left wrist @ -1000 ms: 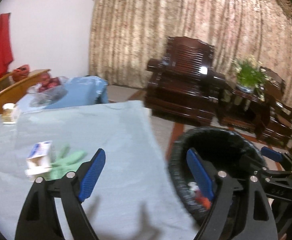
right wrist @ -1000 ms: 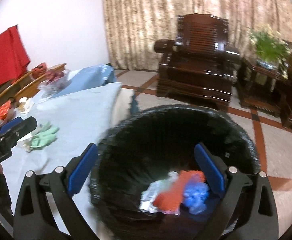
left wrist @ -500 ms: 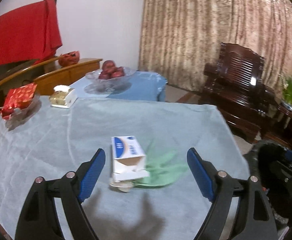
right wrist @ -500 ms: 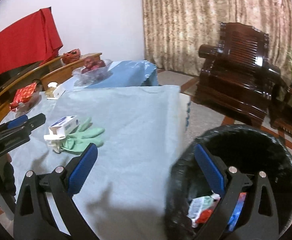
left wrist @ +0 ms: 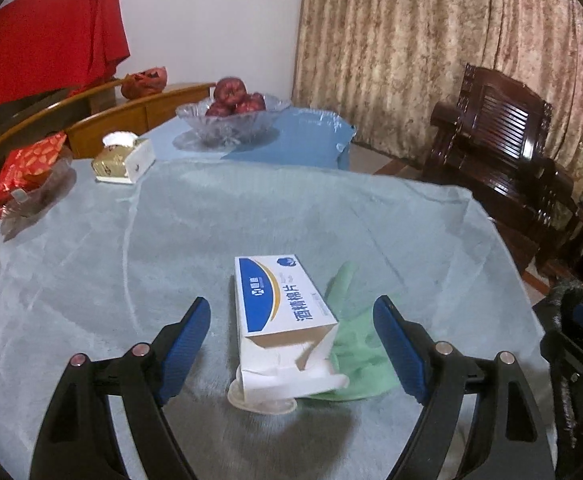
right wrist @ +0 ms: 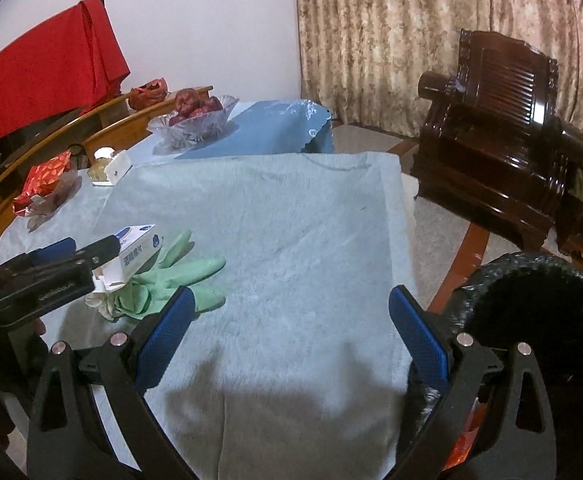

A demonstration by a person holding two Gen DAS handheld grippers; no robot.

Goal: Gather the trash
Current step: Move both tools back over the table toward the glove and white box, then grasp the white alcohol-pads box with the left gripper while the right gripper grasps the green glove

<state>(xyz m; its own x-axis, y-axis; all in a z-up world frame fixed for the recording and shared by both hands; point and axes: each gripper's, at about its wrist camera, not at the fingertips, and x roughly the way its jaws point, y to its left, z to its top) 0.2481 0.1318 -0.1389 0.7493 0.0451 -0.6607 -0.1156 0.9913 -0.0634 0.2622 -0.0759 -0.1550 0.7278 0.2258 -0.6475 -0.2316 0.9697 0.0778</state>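
Note:
A white and blue cardboard box [left wrist: 279,312] with a torn open end lies on the pale blue tablecloth [left wrist: 251,216], partly on top of a green rubber glove [left wrist: 355,344]. My left gripper [left wrist: 291,340] stands open with the box between its blue pads, untouched. In the right wrist view the same box [right wrist: 137,254] and glove [right wrist: 179,276] lie at the left, with the left gripper [right wrist: 71,258] over them. My right gripper [right wrist: 289,332] is open above bare cloth. The black bin [right wrist: 539,312] stands at the right, off the table.
At the table's far side stand a glass bowl of red fruit [left wrist: 231,114], a tissue box [left wrist: 123,158] and a red packet on a dish [left wrist: 27,172]. A dark wooden armchair [left wrist: 499,148] stands beyond the table's right edge. Curtains hang behind.
Both grippers have swung left, away from the black bin and over the table. The left one now frames the box and glove closer up. Both stay open and empty.

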